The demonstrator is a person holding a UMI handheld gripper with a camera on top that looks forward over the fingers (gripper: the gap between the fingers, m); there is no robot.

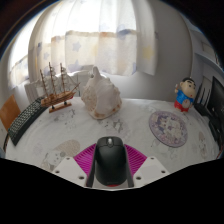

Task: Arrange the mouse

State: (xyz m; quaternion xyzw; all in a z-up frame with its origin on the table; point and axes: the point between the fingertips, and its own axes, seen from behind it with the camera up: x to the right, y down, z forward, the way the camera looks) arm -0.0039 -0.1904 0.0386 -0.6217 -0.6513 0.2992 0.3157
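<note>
The hand-held gripper (109, 172) has its two fingers pressed on the sides of a small black plastic computer mouse (110, 160), one finger on each side. The pink pads (84, 155) on the fingers show on both sides of the mouse. The mouse is low over a round table with a white patterned cloth (125, 128).

Past the mouse, near the middle of the table, sits a big whitish seashell (99, 96). To the left of the seashell stands a wooden model ship with tall masts (55, 88). Further left of it lies a dark keyboard (22, 115) (only part of it shows). To the right of the seashell is a round purple mat with a picture (167, 127), and behind that stands a little cartoon boy toy in a red shirt (184, 96). White curtains (95, 40) hang behind the table.
</note>
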